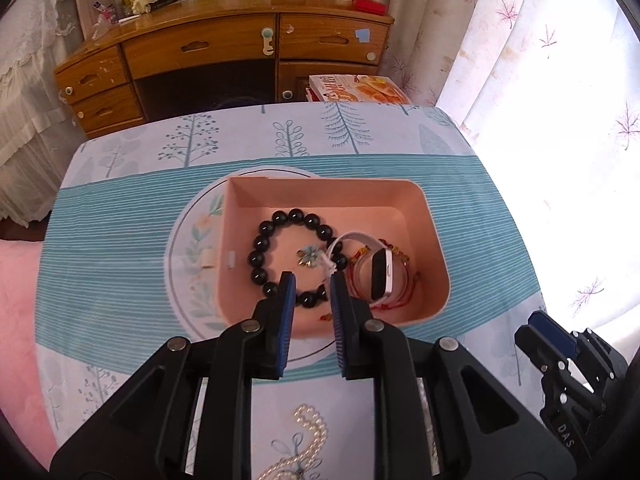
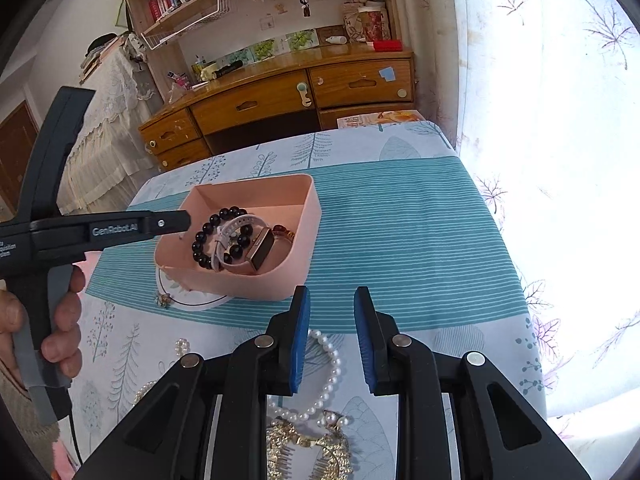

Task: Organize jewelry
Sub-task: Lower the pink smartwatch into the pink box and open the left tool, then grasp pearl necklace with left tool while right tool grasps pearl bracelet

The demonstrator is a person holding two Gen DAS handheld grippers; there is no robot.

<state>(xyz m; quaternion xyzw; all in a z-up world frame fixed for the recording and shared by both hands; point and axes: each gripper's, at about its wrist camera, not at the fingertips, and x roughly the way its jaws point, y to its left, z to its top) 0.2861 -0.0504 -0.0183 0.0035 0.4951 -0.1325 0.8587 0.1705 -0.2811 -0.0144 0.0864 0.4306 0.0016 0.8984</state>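
Jewelry sits mostly in one pink box [image 1: 434, 236] on the bench [image 1: 120, 248]: one black bead bracelet [image 1: 264, 240], one white-strapped watch [image 1: 380, 272], one red cord bracelet [image 1: 404, 294], one small flower charm [image 1: 307, 257]. One pearl strand [image 2: 332, 368] and one gold comb [image 2: 308, 448] lie outside it. Left tool [image 1: 311, 280] hangs over the box, slightly parted, gripping nothing. Right tool [image 2: 332, 300] likewise holds nothing, its jaws a little apart.

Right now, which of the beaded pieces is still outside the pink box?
The white pearl necklace, lying on the tablecloth by the right tongs; the black bead bracelet is in the box.
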